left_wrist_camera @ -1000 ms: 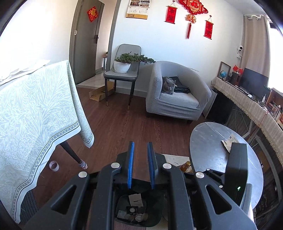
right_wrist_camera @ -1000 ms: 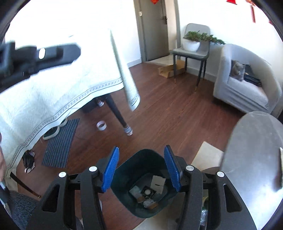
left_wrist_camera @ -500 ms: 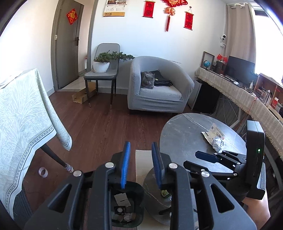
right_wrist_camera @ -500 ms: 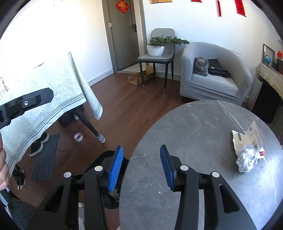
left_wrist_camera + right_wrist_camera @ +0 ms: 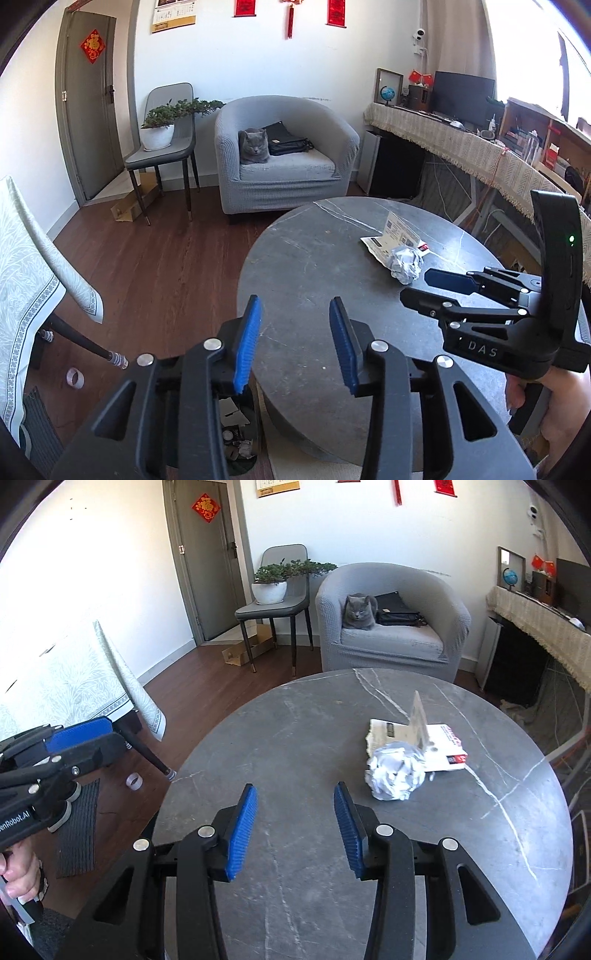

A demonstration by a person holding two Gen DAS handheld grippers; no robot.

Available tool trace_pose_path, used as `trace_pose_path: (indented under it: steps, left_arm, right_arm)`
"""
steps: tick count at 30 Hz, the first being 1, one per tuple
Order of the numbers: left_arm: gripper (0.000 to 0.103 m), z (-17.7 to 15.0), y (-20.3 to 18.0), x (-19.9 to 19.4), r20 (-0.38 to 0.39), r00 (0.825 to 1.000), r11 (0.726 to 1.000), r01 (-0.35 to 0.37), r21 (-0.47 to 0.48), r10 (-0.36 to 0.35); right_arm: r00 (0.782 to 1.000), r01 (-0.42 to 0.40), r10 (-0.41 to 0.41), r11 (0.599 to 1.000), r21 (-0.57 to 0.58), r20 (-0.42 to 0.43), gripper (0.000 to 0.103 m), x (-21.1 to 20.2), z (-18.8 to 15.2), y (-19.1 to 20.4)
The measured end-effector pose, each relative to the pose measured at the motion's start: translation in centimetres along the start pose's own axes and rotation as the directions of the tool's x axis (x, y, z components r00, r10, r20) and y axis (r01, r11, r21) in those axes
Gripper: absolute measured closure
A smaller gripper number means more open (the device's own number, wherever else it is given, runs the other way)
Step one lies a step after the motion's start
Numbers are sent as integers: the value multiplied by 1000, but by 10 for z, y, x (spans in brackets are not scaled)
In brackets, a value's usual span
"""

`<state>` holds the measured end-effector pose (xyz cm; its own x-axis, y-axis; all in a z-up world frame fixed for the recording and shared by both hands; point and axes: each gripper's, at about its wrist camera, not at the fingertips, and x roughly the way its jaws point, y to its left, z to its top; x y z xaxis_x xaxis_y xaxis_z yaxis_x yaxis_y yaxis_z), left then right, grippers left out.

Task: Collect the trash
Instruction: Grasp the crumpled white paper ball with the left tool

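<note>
A crumpled white paper ball [image 5: 395,771] lies on the round grey marble table [image 5: 295,720], touching a torn printed leaflet [image 5: 384,731] and a small red-and-white carton [image 5: 448,747]. My right gripper [image 5: 295,794] hangs over the table, left of and short of the ball, open with nothing between its pads. My left gripper [image 5: 294,306] is over the table's near left edge. Its jaws are opening and nothing is between them. Below it stands a dark bin [image 5: 236,439] with paper scraps inside. In the left wrist view the ball [image 5: 406,264] lies just beyond the right gripper's fingertips [image 5: 447,280].
A grey armchair [image 5: 288,158] holds a cat [image 5: 253,147] and a black bag. Left of it stands a chair with a potted plant [image 5: 159,129]. A cloth-covered table [image 5: 33,273] is at the left, with a tape roll [image 5: 75,378] on the floor. A long draped sideboard [image 5: 480,151] runs along the right.
Both views have swung from the bin on the floor to the round table, and the paper ball is now close. The left jaws have widened; the right jaws have narrowed slightly.
</note>
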<state>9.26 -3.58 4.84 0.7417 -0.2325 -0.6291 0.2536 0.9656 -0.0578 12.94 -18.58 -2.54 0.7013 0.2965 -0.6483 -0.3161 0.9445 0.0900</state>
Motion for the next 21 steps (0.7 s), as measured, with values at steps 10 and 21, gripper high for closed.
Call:
trace_pose_path:
  steps: [10, 21]
  left_arm:
    - [45, 3, -43, 49, -48, 996, 997, 79, 21, -78]
    - [33, 16, -83, 95, -88, 985, 984, 156, 83, -149]
  right_arm:
    - [998, 56, -57, 995, 76, 4, 59, -19, -14, -64]
    - [997, 68, -73, 985, 159, 32, 39, -24, -8, -113]
